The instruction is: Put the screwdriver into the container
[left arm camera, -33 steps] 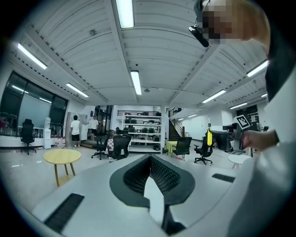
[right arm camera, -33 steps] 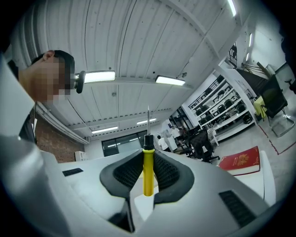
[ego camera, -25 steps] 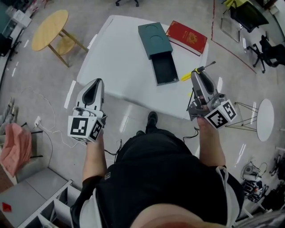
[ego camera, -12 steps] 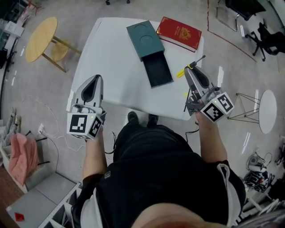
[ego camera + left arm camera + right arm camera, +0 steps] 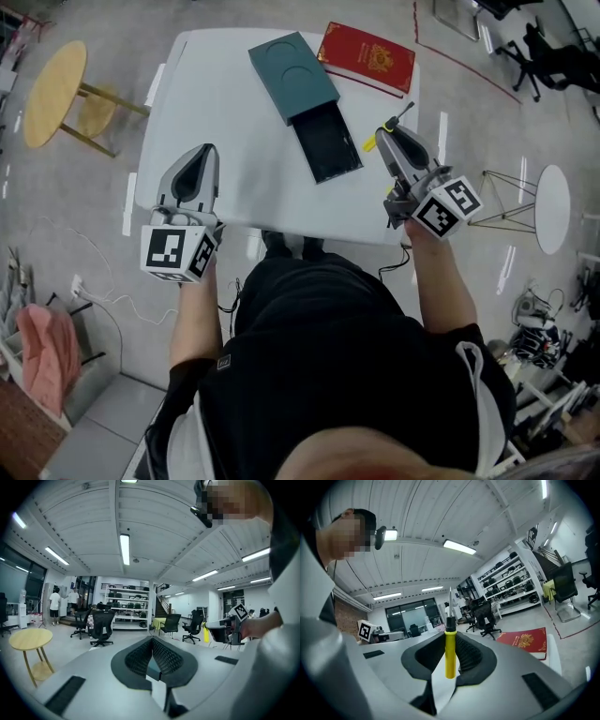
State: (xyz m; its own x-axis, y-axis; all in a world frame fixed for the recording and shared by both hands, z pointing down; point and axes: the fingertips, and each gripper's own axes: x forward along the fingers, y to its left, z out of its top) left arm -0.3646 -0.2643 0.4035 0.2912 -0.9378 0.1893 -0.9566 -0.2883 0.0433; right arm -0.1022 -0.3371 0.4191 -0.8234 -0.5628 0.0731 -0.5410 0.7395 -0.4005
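Screwdriver (image 5: 449, 651): yellow handle, black collar, thin metal shaft; clamped upright between the jaws of the right gripper (image 5: 386, 136), handle hanging below the grip and shaft rising above it in the right gripper view. In the head view, placed right of centre in the upper half of the frame, over the right part of the tabletop (image 5: 216, 103), just beside the container's open drawer and not inside it.

Container (image 5: 305, 89): dark teal box lying at an angle at the upper centre of the head view, round recess on the lid, drawer slid out toward the lower right, interior dark and bare.

Left gripper (image 5: 201, 152): jaws clenched together with nothing between them, held at the left of the frame over the tabletop's near left edge, well apart from the container.

Red book (image 5: 367, 58): gold emblem on the cover, flat on the tabletop at the upper right, just beside the container.

Round wooden side table (image 5: 52, 94): on the floor, upper left of the frame.

Pink cloth (image 5: 42, 352): lower left edge of the frame.
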